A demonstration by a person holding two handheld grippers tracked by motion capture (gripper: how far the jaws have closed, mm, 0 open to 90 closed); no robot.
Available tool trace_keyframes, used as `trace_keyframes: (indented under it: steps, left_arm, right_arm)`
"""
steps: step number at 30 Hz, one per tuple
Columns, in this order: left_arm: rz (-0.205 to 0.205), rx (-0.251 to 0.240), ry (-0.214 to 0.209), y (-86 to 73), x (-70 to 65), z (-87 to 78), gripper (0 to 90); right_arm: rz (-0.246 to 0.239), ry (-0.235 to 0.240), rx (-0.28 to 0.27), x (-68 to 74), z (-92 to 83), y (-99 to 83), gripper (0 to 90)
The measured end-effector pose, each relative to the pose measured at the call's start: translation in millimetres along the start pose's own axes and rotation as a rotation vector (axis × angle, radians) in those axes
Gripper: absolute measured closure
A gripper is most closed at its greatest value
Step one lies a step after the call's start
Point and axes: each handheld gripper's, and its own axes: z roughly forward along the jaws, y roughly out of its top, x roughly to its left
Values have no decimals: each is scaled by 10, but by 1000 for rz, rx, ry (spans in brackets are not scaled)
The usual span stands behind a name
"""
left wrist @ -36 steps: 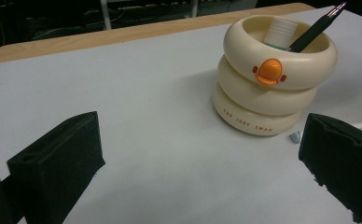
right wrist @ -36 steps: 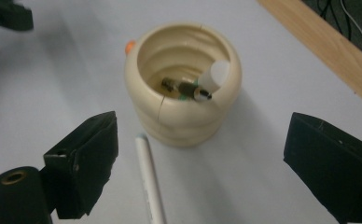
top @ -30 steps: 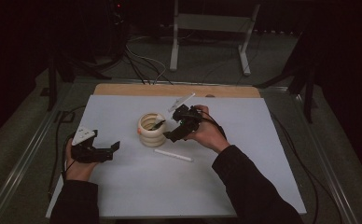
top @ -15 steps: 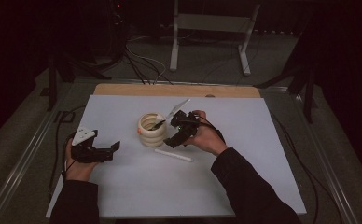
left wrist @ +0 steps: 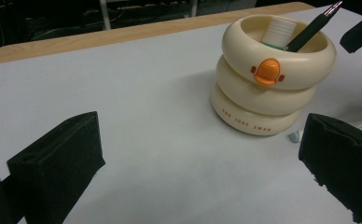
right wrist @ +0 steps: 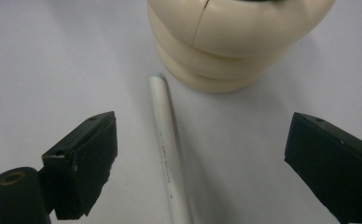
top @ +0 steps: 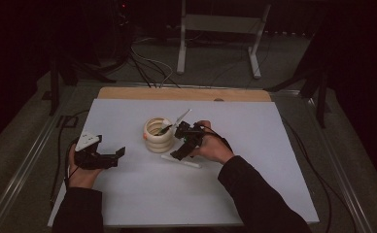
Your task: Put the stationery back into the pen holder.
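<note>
From the high view, the right claw (top: 178, 154) hangs low over the white-topped bench (top: 274, 160), its jaws spread wide and empty, tilted down at the slim white plastic pen (top: 180, 161) lying flat just beneath and slightly ahead of it. Immediately beyond the claw stands the cream holder of three stacked rings (top: 158, 136), already carrying a dark pen (top: 166, 128) and a white one (top: 181, 116). The left claw (top: 110, 156) rests well off to the holder's far side, jaws apart, gripping nothing.

In the left gripper view, the holder (left wrist: 271, 77) sits ahead and to one side of the open jaws, an orange beak-like knob (left wrist: 268, 72) on its top ring; the dark pen (left wrist: 312, 29) leans out of it.

In the right gripper view, the white pen (right wrist: 167, 144) runs lengthwise between the two wide jaws, nearer one of them, its capped end just short of the holder's base (right wrist: 207, 77).

The pen looks light, rigid and smooth, so it could roll or slip; pinching it across the barrel near the middle seems safest, where it should balance.

Against the earlier frames, the right claw has come lower toward the pen, its jaws at the same width; the left claw, holder and pen lie as they did.
</note>
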Motion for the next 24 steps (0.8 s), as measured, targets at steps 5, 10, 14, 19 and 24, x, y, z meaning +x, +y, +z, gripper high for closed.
trace_keyframes:
  steps: [5, 10, 14, 19, 24]
  left_arm:
    - [0, -2, 1, 1, 0, -2, 2]
    - [2, 0, 1, 2, -3, 0, 2]
    - [1, -1, 1, 1, -1, 0, 2]
    - [4, 2, 0, 2, -4, 4, 2]
    - [2, -1, 1, 2, -3, -2, 2]
  right_arm:
    - [0, 9, 15, 0, 43, -11, 108]
    - [-17, 21, 49, 12, 117, -37, 145]
    - [-21, 30, 67, 14, 168, -52, 155]
    - [-37, 36, 106, 34, 207, -55, 203]
    - [-67, 47, 138, 58, 257, -65, 310]
